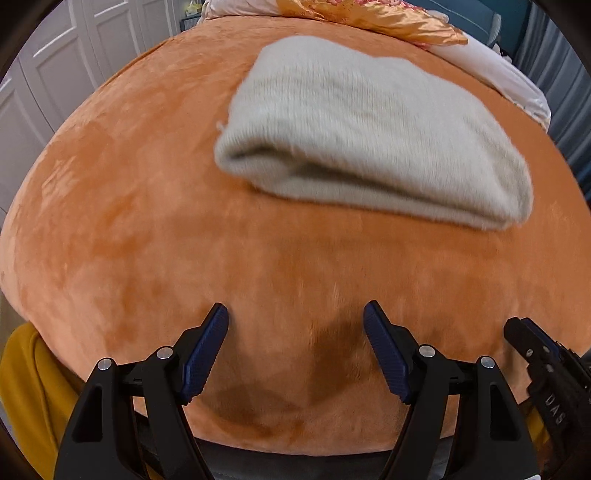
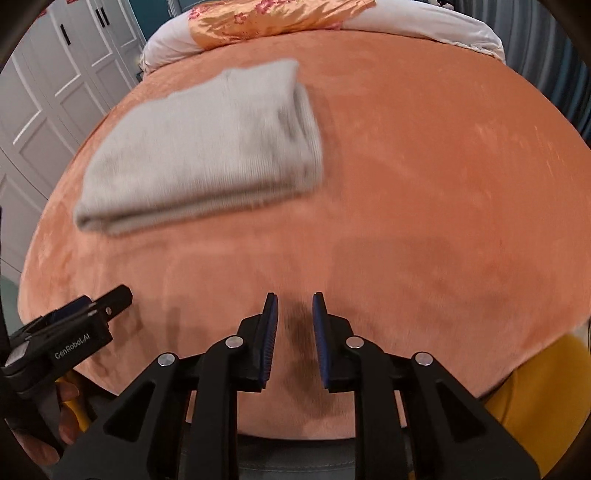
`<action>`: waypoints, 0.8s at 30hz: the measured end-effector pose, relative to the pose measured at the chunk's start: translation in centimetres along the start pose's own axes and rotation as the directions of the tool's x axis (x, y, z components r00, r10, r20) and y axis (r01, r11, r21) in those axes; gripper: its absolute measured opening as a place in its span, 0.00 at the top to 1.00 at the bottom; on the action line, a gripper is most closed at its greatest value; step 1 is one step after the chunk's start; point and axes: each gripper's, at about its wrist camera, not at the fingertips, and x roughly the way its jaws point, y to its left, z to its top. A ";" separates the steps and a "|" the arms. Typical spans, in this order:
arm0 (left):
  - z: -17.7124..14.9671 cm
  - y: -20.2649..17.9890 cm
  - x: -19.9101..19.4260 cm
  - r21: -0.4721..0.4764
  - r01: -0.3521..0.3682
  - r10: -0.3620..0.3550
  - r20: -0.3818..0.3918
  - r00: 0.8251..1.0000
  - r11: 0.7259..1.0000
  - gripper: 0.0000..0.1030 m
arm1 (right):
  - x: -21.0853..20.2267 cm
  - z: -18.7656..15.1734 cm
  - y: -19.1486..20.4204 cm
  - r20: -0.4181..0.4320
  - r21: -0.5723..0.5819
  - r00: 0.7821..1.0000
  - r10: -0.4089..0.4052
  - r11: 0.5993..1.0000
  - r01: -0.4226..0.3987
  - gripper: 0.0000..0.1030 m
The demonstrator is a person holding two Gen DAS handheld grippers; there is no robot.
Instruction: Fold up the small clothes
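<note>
A folded cream knit garment (image 1: 369, 136) lies on the orange plush blanket (image 1: 147, 221), in several layers. It also shows in the right wrist view (image 2: 207, 147), up and left of centre. My left gripper (image 1: 295, 314) is open wide and empty, above the blanket near its front edge, well short of the garment. My right gripper (image 2: 294, 302) is open with a narrow gap and empty, also near the front edge. Each gripper shows in the other's view: the right one at the lower right (image 1: 532, 343), the left one at the lower left (image 2: 92, 310).
The orange blanket (image 2: 443, 184) covers a bed. An orange floral satin pillow (image 2: 273, 18) and white bedding (image 2: 424, 22) lie at the far end. White wardrobe doors (image 2: 55, 85) stand to the left. A yellow cloth (image 1: 26, 387) hangs by the front edge.
</note>
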 end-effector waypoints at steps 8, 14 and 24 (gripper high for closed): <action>-1.9 -1.3 0.1 0.044 -0.041 0.037 0.083 0.996 0.998 0.15 | 0.6 -2.4 1.5 0.090 -0.065 0.996 -0.018 0.998 0.024 0.51; -2.3 -1.3 0.1 0.048 -0.053 0.048 0.102 0.994 0.997 0.15 | 0.6 -3.5 2.3 0.127 -0.076 0.990 -0.065 0.994 0.075 0.45; -2.4 -1.4 0.4 0.052 -0.066 0.060 0.116 0.991 0.996 0.11 | 0.7 -3.7 3.1 0.112 -0.063 0.991 -0.075 0.995 0.083 0.44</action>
